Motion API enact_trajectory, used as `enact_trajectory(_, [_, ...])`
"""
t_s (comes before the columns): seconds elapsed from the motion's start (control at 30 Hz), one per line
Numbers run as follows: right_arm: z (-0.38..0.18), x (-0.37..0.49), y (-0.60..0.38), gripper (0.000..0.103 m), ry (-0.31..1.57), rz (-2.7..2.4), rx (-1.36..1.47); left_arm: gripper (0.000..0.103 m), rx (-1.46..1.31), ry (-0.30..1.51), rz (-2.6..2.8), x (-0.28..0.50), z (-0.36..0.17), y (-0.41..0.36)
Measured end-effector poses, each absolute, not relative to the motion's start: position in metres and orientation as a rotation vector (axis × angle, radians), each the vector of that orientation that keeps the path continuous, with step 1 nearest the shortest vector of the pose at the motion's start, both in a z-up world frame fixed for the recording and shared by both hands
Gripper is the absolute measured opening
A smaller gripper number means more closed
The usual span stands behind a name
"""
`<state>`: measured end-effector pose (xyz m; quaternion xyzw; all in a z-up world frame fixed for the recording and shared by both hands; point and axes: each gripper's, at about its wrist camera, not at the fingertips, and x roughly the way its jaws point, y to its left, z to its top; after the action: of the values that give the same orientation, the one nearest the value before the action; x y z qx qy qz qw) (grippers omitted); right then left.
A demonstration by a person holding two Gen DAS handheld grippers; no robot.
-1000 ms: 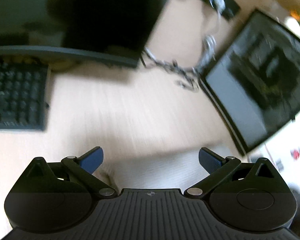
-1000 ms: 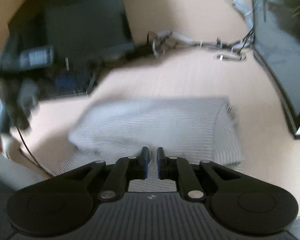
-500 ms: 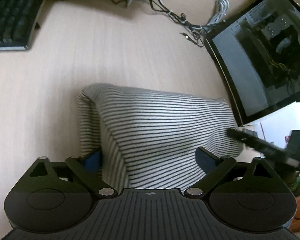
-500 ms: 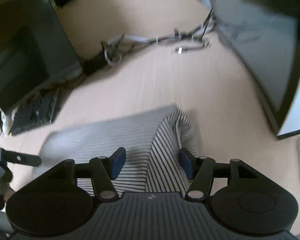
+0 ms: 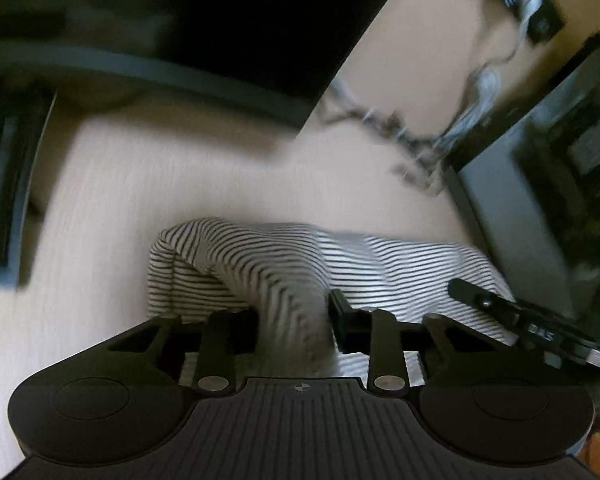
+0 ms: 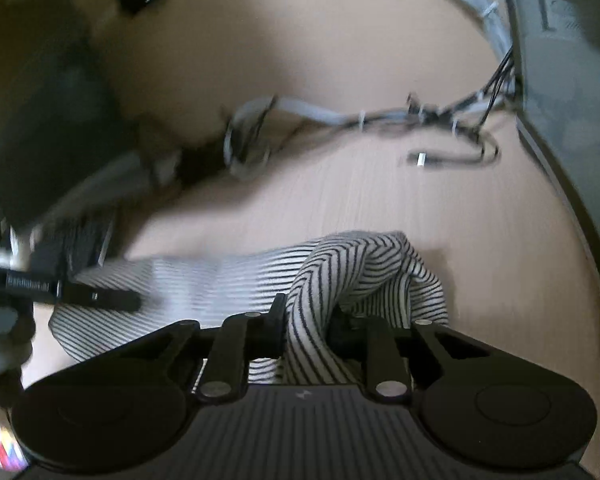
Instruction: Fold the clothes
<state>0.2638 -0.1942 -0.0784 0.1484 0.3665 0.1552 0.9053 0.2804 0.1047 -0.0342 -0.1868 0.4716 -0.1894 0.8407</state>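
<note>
Both grippers have closed since half a second ago: the left gripper (image 5: pixel 292 322) now pinches a raised ridge of the striped garment (image 5: pixel 380 264), and the right gripper (image 6: pixel 306 326) clamps another bunched fold. Cloth lies on the wooden desk (image 6: pixel 380 208). Beyond it, tangled cables (image 6: pixel 380 120), keyboard (image 5: pixel 4 200) and monitor (image 5: pixel 240 20)

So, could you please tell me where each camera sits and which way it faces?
Left wrist: rides the left gripper, looking down along its fingers at the striped garment on the desk; the right gripper's tip shows at right.
Right wrist: rides the right gripper, facing the same garment and cables.
Shared: both grippers pinch that garment.
</note>
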Motion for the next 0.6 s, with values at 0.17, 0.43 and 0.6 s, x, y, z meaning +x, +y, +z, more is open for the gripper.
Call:
enact_trajectory(0.17, [-0.054,0.253,-0.211,0.018,0.714,0.348,0.331,0.031,-0.398,0.944,-0.445,0.27,-0.014,0.109])
enact_trajectory(0.43, [-0.066,0.213,-0.208,0.018,0.77,0.369,0.345,0.031,-0.417,1.008,-0.424,0.244,-0.039,0.124])
enact_trajectory(0.6, [-0.097,0.201,-0.207,0.023,0.84,0.283,0.342,0.038,-0.448,1.057,-0.4,0.236,-0.06,0.133])
